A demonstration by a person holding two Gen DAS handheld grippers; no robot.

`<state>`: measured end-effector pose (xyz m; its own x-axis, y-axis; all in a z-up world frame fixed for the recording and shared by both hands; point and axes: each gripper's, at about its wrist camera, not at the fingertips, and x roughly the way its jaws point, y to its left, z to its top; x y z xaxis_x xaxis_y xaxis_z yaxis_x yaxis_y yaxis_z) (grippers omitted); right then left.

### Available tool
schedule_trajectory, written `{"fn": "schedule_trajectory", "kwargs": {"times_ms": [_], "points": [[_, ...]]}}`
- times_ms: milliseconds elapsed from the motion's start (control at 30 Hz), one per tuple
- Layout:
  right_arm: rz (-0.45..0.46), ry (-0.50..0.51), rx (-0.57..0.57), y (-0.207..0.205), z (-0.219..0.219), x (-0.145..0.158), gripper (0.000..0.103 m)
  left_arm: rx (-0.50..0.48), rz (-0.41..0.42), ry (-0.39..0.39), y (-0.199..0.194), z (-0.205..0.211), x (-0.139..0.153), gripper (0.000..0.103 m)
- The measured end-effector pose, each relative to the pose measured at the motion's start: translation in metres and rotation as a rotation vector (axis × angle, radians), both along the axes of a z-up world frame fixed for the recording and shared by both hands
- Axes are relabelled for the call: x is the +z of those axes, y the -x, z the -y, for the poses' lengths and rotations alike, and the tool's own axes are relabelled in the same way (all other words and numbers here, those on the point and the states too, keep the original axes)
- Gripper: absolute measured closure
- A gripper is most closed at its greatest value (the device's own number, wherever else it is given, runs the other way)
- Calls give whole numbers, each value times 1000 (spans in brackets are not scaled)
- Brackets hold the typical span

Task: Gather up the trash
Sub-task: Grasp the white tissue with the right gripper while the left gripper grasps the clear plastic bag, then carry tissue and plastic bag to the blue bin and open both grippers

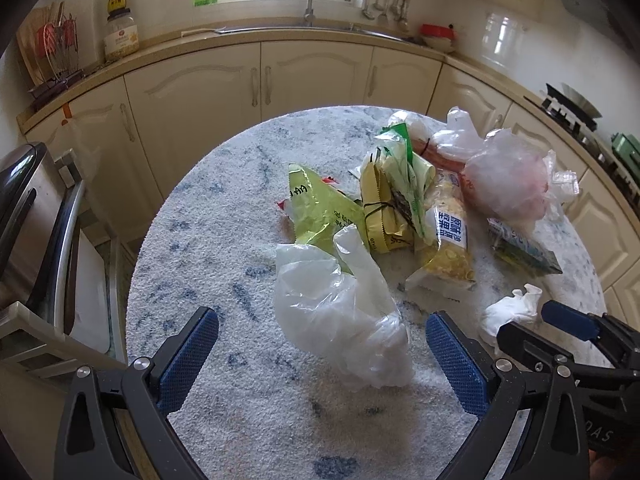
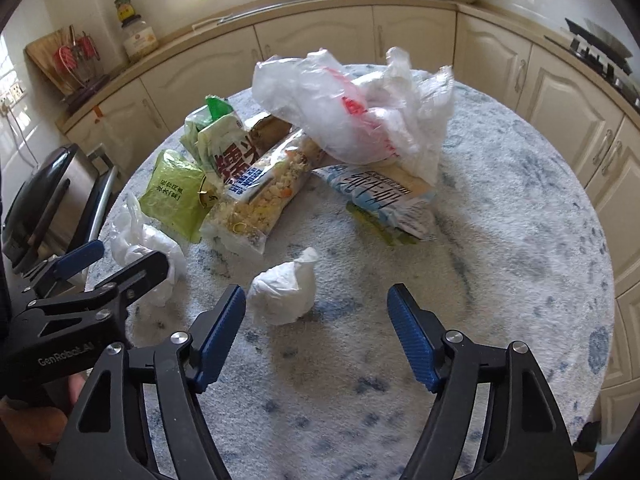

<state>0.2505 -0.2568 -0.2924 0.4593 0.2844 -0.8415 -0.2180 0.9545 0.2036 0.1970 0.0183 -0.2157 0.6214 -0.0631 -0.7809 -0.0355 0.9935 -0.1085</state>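
- Trash sits in a loose pile on a round desk [image 2: 500,240] with a white-and-blue speckled cover.
- Crumpled white tissue ball [image 2: 284,296] lies at the near edge of the pile, apart from the packets, just ahead of the right gripper [image 2: 316,300] and closer to its left finger.
- Right gripper's jaws stand partly apart, nothing pressed between the blue pads; tissue not gripped.
- Thin clear plastic bag [image 1: 344,312], scrunched and standing up, sits just ahead of the left gripper [image 1: 322,326], roughly between its fingers.
- Left gripper's jaws are spread wide, pads clear of the bag on both sides; holding nothing.
- Behind the clear bag: a yellow-green snack packet [image 1: 324,208], flattened, partly under the bag's top.
- Next to it, a bundle of green and yellow wrappers [image 1: 390,196] tied with dark string.
- Clear packet of yellow snack pieces [image 2: 264,196] with a blue-and-white label leans against that bundle.
- Pale blue packet [image 2: 380,196] lies flat to the right of it, half under a big plastic bag.
- Big white plastic bag with red print [image 2: 352,116] is heaped on top at the back of the pile.
- Each gripper shows in the other's view, side by side over the near part of the desk.
- Around the desk: cream kitchen cabinets [image 1: 316,76], a sink tap [image 1: 309,4] under a window, jars [image 1: 120,28] on the left of the worktop, a gas hob [image 2: 600,52] on the right.
- A steel appliance [image 1: 32,208] stands left of the desk.
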Motion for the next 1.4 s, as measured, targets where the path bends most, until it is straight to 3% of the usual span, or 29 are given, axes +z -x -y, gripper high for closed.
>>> {"fn": "schedule_trajectory", "kwargs": {"times_ms": [33,133,267,333,567,767,1167,1400], "points": [[-2,-5,5,-1,-2,-1,34,-1,-6,8,-4,0,-3,8],[-7,-19,22,-7,-8,-7,44,-13,-48,66,-14,-4,-16,41],[-16,-37,26,-10,-10,-12,62,-31,-40,71,-13,-7,-20,51],[-9,-52,25,-8,-8,-12,69,-35,-35,65,-11,-7,-23,52],[3,-105,-12,4,14,-11,70,-58,-30,36,12,1,-22,53],[17,-152,-63,22,52,-1,70,-113,-7,26,38,29,0,53],[124,-199,-249,70,167,39,70,-353,112,-3,66,140,66,53],[174,-170,-445,111,264,55,70,-571,154,-9,73,232,76,53]]}}
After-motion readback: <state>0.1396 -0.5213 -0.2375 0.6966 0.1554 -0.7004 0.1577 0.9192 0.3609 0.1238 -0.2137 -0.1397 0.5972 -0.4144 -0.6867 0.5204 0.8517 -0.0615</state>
